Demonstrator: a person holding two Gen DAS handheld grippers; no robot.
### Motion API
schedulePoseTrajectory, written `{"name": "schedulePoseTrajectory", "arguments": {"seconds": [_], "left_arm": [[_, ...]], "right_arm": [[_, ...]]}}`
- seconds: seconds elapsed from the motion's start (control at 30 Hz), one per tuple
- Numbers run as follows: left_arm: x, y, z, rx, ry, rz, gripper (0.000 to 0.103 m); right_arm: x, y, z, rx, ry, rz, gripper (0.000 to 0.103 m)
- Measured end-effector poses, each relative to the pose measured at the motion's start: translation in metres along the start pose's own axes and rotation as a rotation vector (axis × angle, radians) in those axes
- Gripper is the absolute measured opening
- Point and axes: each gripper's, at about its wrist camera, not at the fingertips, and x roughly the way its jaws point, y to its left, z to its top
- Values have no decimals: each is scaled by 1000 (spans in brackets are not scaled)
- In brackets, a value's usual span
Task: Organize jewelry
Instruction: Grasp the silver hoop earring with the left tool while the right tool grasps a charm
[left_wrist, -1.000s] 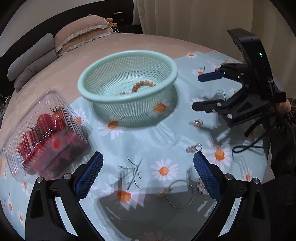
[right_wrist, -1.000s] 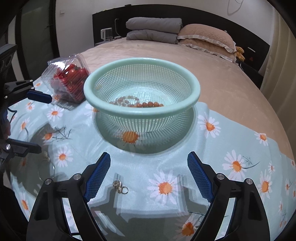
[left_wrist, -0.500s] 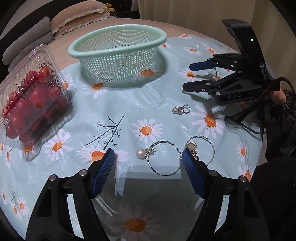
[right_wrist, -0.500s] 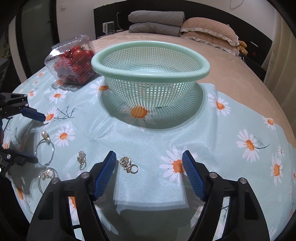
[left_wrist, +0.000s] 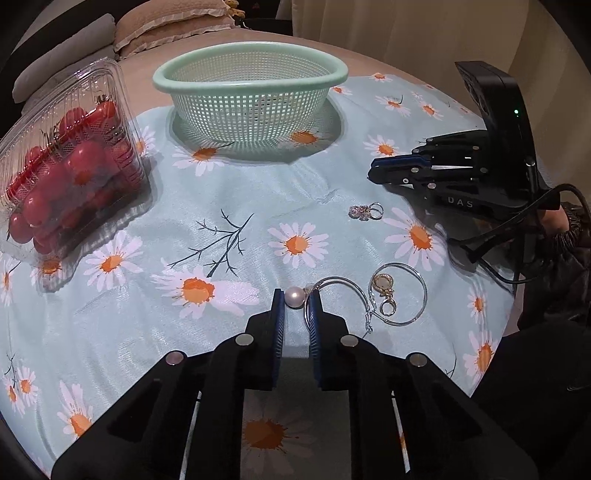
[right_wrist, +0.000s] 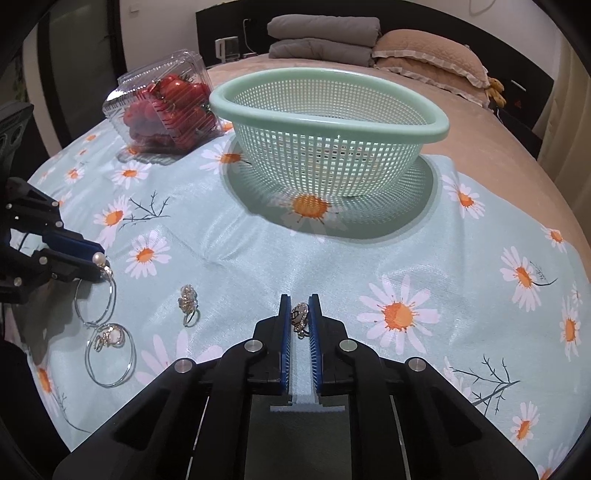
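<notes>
Two tools have just been closing: the left tool (left_wrist: 296, 297) is clamped on a pearl earring (left_wrist: 294, 296), the right tool (right_wrist: 299, 314) on a ring (right_wrist: 299, 313).

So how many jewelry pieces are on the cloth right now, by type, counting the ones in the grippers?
Hoop earrings: 2
Rings: 2
Total: 4

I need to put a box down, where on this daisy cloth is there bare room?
Free: the cloth right of the right gripper, in front of the green basket. Crowded: around the left gripper, with hoop earrings and ring; tomato box beyond.
</notes>
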Motion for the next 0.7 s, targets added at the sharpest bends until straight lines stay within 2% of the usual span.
{"name": "schedulePoseTrajectory", "arguments": {"seconds": [0.1,0.13,0.17,0.47,0.7], "left_arm": [[-5,1,-1,-2,-3,1,14],[-9,3,0,-7,-11,2,4],[-14,4,1,-9,-18,1,3],[-42,12,14,-1,-80,29,3],[-59,6,36,51,-134,58,3]], "right_arm": [[-1,0,0,0,1,-4,9],[-1,1,0,-1,1,-5,9],[-1,1,0,-3,2,-5,9],[-5,-1,1,-9,5,-2,9],[-32,-3,11,-22,-45,-26,9]]}}
